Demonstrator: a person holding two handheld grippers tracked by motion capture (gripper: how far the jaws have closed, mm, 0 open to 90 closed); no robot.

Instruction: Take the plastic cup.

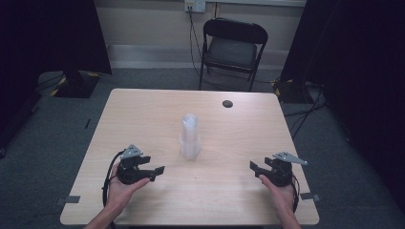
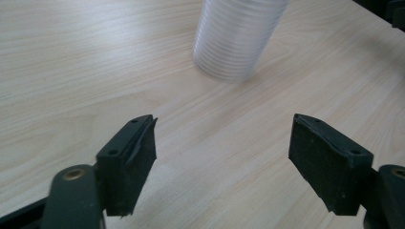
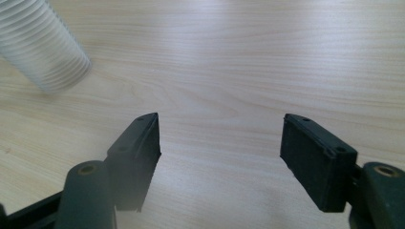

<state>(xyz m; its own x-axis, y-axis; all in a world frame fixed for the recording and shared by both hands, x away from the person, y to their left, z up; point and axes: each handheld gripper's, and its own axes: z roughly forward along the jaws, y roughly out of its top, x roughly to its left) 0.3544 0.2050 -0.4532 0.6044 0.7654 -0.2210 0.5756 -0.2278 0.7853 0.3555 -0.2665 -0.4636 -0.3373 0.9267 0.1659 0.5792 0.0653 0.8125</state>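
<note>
Nothing started yet, by the look of it. Stack of clear cups stands upright mid-table, untouched. Left gripper at its 8 o'clock, right gripper at 4 o'clock, both jaws apart and empty. Reaching and grasping all remain.

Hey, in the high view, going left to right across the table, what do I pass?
Left gripper with its jaws open → stack of clear plastic cups standing upright mid-table → small dark round spot near the table's far edge → right gripper with its jaws open.
</note>
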